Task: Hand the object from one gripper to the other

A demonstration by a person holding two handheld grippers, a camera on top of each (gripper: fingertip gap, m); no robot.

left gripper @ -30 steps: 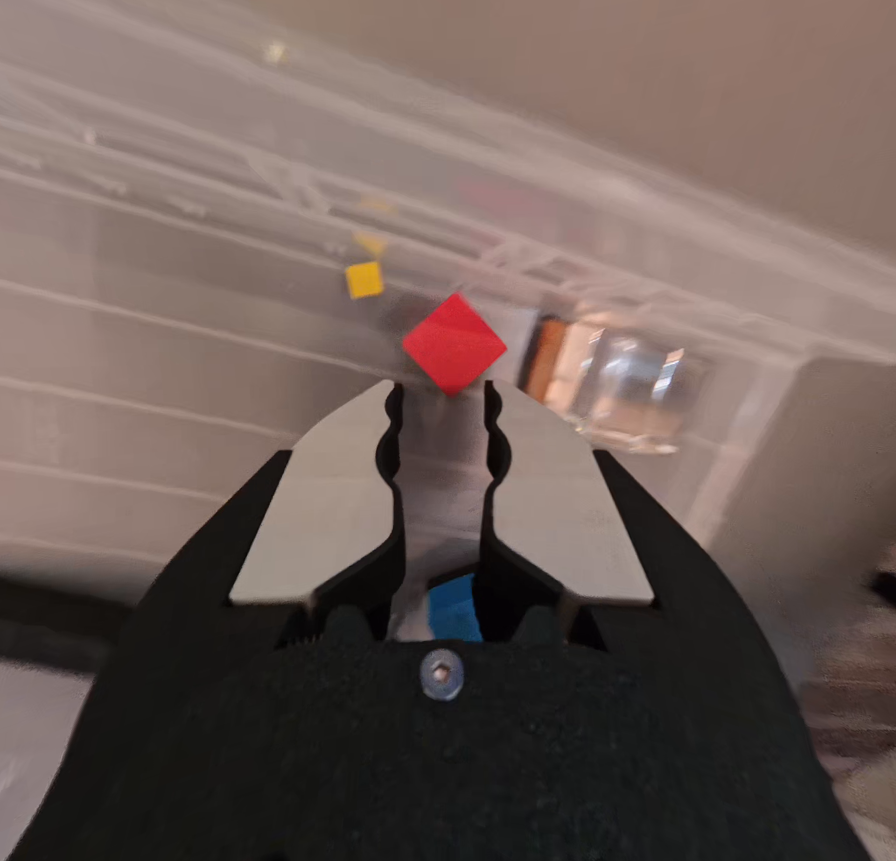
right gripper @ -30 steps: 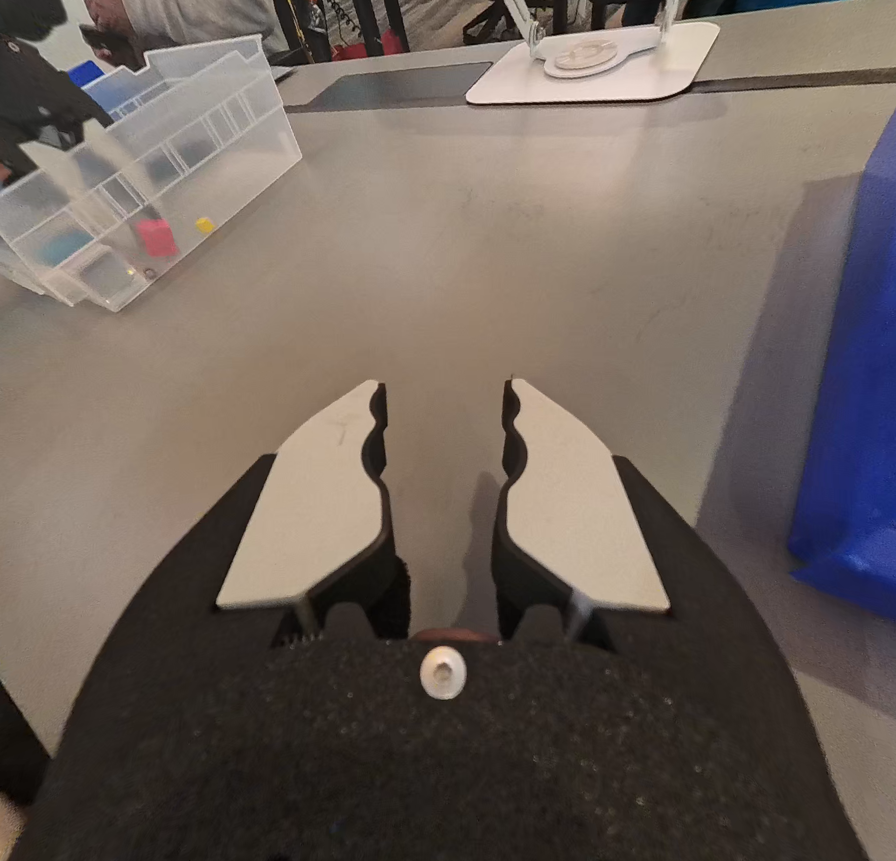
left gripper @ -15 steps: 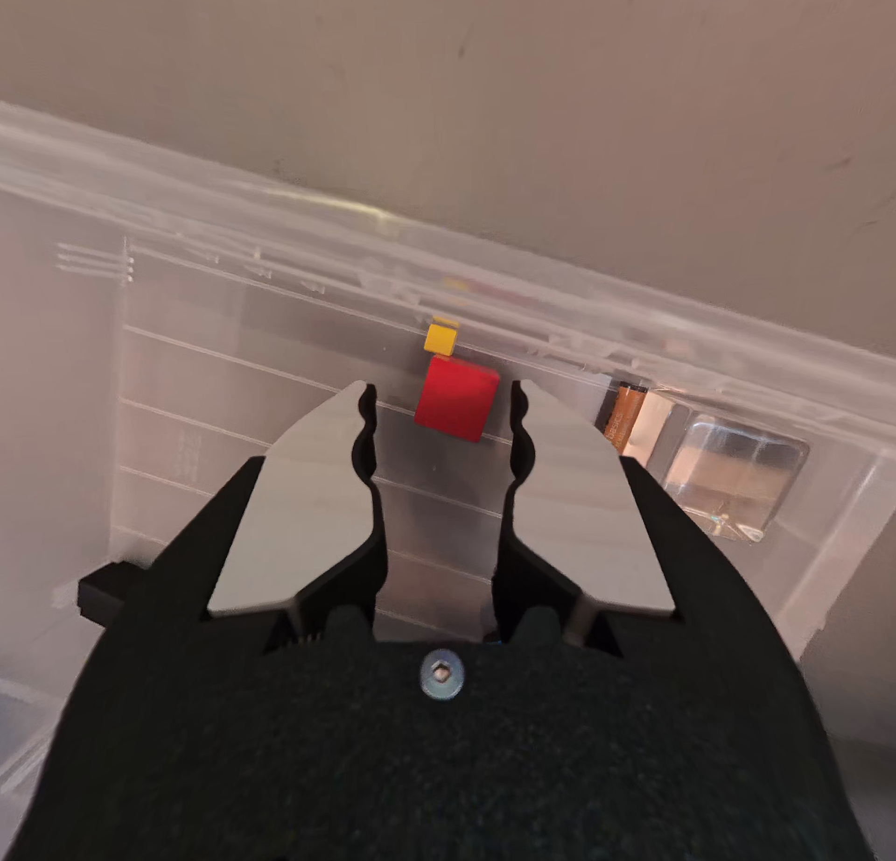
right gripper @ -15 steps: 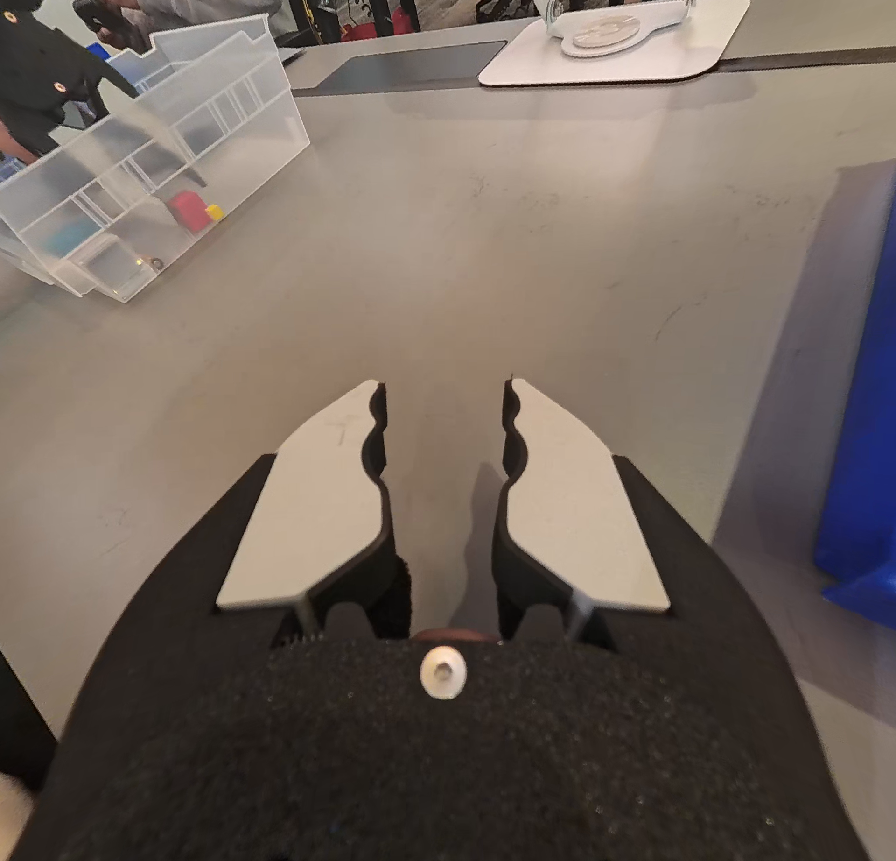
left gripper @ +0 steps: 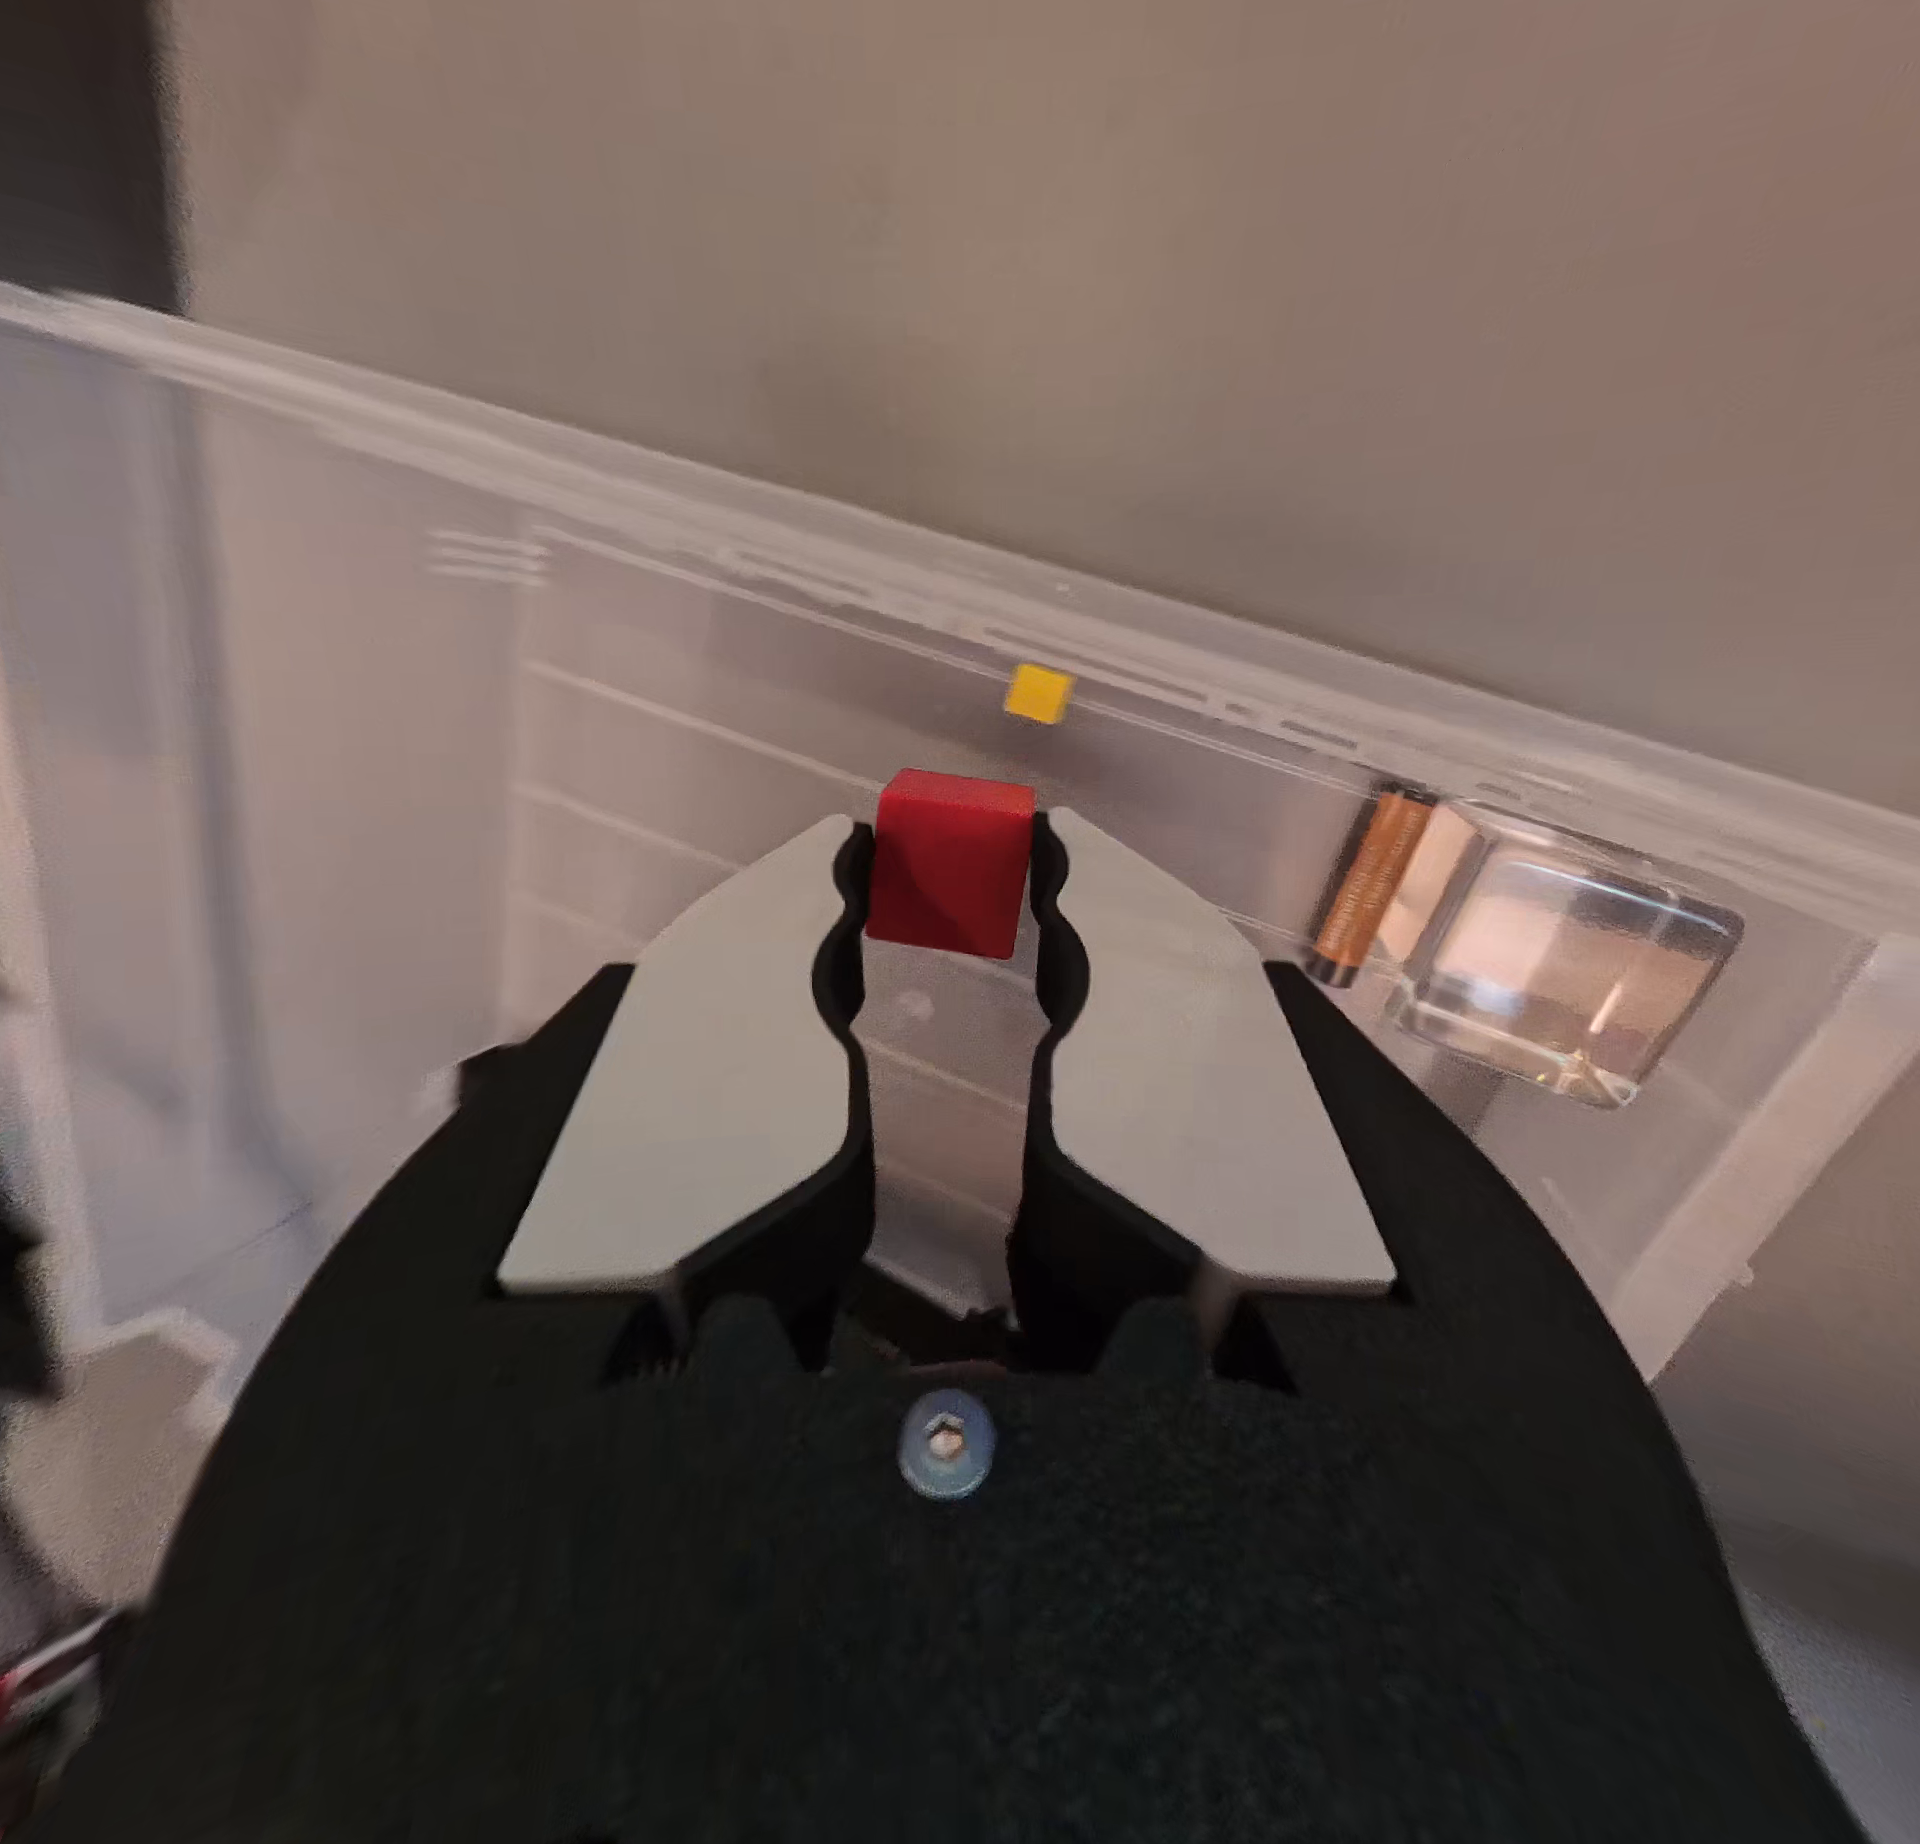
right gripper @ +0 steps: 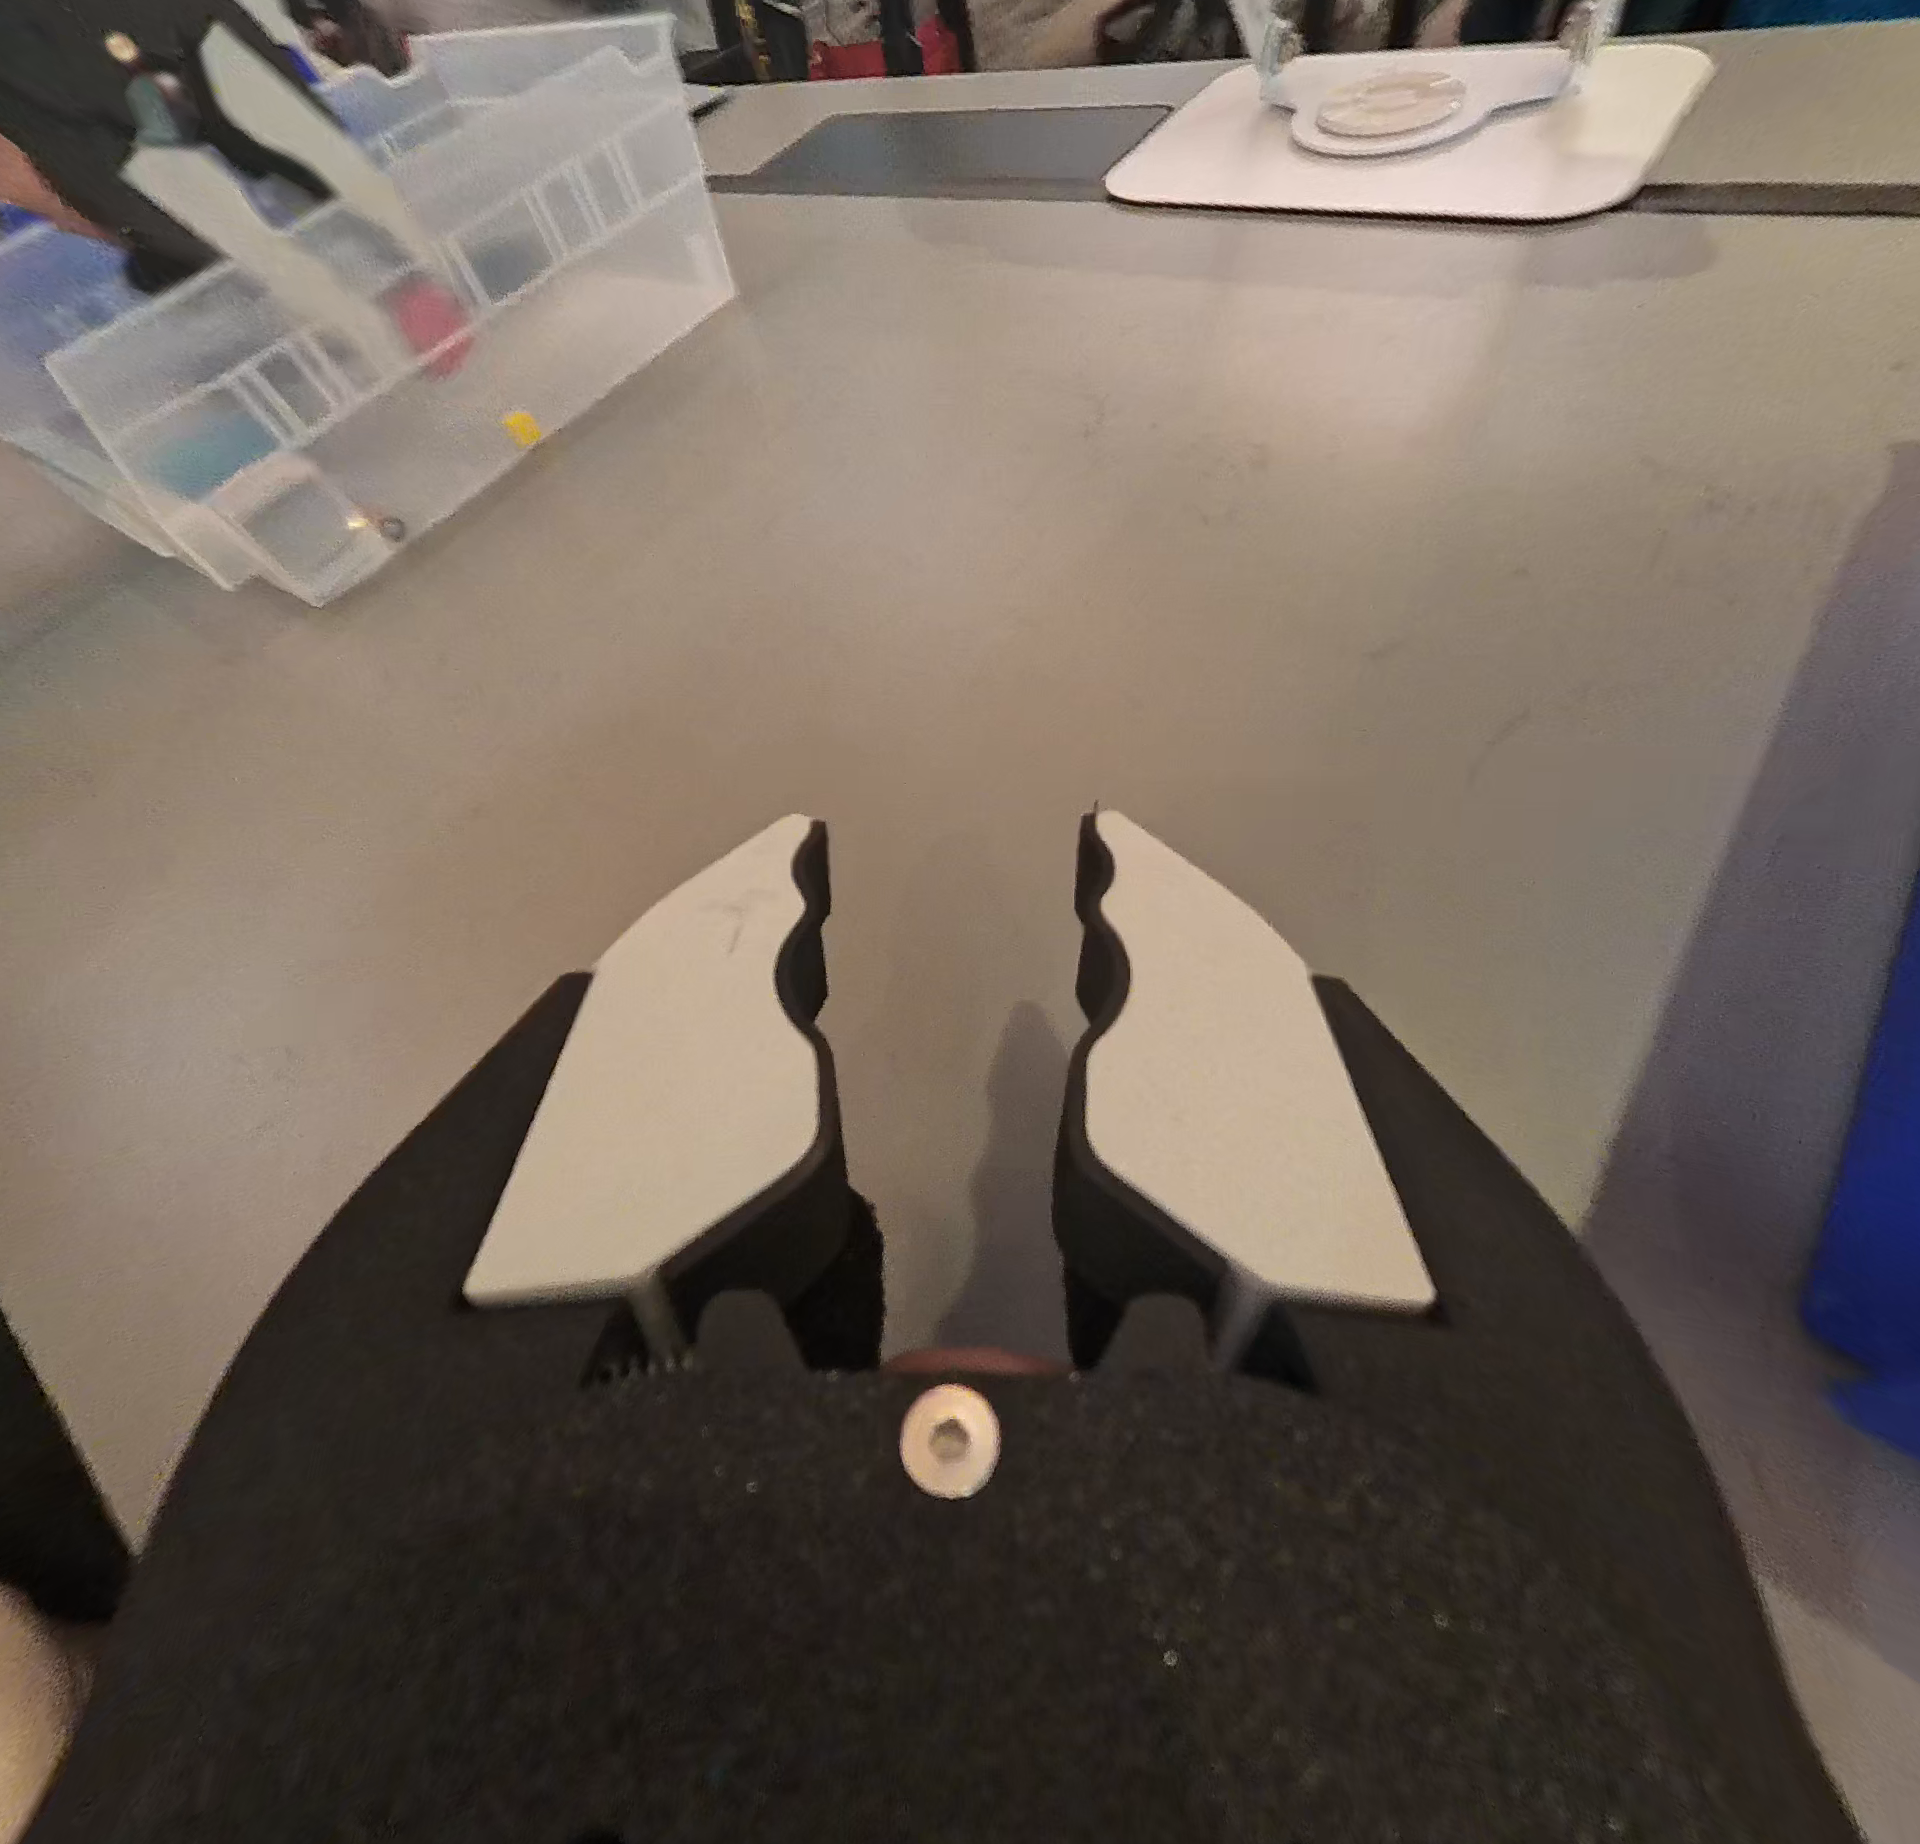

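The left claw reaches into a clear plastic organiser box and its two tips press against the left and right faces of a red cube, which sits clamped between them near the fingertips. Beyond the cube, a small yellow cube lies against the far wall of the same compartment, apart from the red one. To the right, in that compartment's corner, a clear block rests with a copper-coloured battery just beside its left edge.

The right claw hovers over the grey bench with its jaws spread wide and nothing between them. From that view the organiser box stands far off at the upper left, the left claw dipping into it; a red blur at its tip is probably the red cube, though motion blur makes this uncertain. The small yellow cube shows through the box wall. A white stand base lies at the far edge of the bench, and a blue object fills the right margin.
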